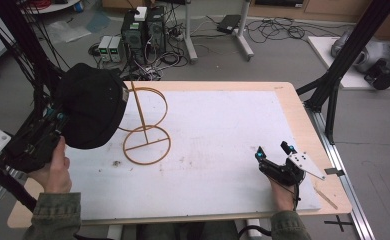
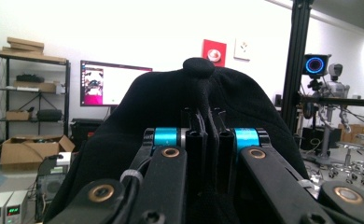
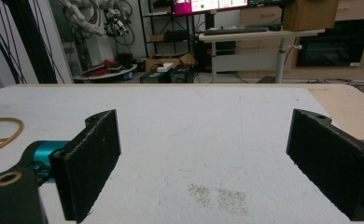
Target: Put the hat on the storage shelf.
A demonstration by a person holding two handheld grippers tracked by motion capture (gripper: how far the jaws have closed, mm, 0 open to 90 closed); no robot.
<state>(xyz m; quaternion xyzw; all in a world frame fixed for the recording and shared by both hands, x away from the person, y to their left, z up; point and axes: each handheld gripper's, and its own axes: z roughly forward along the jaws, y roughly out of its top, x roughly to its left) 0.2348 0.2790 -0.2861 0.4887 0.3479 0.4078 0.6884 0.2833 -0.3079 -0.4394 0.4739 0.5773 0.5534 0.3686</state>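
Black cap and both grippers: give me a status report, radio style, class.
Left gripper shut on black cap, held up beside the wire stand. Right gripper open, low over the white mat. Nothing between them.

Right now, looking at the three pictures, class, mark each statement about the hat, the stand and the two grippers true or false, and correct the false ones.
1. The left gripper is shut on the black hat. True.
2. The right gripper is holding the hat too. False: its jaws stand wide apart with nothing between them, low over the white table top.
3. The wire hat stand has a round base lying on the table. True.
4. The stand is on the person's right side of the table. False: it is on the left side, beside the hat.
5. The hat lies flat on the table. False: it is held up in the air at the stand's upper ring.
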